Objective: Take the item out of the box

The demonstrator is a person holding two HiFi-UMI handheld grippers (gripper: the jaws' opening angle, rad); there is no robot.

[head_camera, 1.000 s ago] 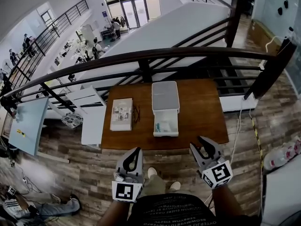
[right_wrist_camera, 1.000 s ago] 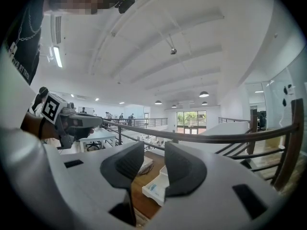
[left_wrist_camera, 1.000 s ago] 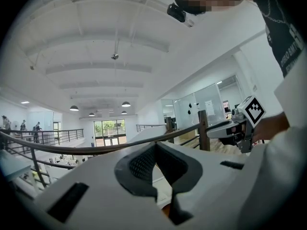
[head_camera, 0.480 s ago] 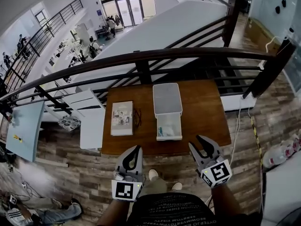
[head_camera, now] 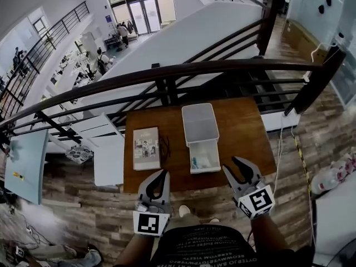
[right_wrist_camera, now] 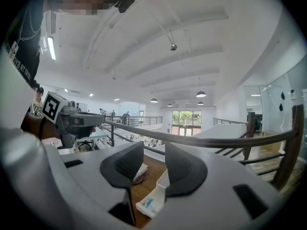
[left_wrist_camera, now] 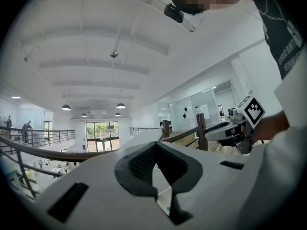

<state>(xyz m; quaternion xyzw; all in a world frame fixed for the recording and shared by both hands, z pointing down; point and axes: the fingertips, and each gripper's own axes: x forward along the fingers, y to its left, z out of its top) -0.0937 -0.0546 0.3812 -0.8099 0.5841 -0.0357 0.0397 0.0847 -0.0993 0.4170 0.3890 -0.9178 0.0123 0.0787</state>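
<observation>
In the open front tray of the white box [head_camera: 200,124], mid-desk [head_camera: 239,121], sits the item [head_camera: 196,162]: small, white with blue print, against the tray's left side, not lifted. The rest of the box is a flat pale top behind the tray. A booklet [head_camera: 146,148] lies flat left of the box, apart from it. There's a thin dark looped thing [head_camera: 165,146] between the two, can't tell what. A dark railing [head_camera: 167,71] runs along the desk's far side. Only the head view gives the full layout. The right gripper view looks at the tray from low and near, with the blue print visible low between its pads and a booklet corner beyond. The left gripper view gets just a sliver of white box through the slot behind its tips. Each gripper view also catches the other one's marker cube. Both tongs are held side by side at the desk's near edge, short of the box and pointing roughly level toward it. The left tongs [head_camera: 158,176] are left of the tray, tips pressed together, nothing pinched. The right tongs [head_camera: 231,166] are just off the tray's right front corner, spread, nothing between the pads.
</observation>
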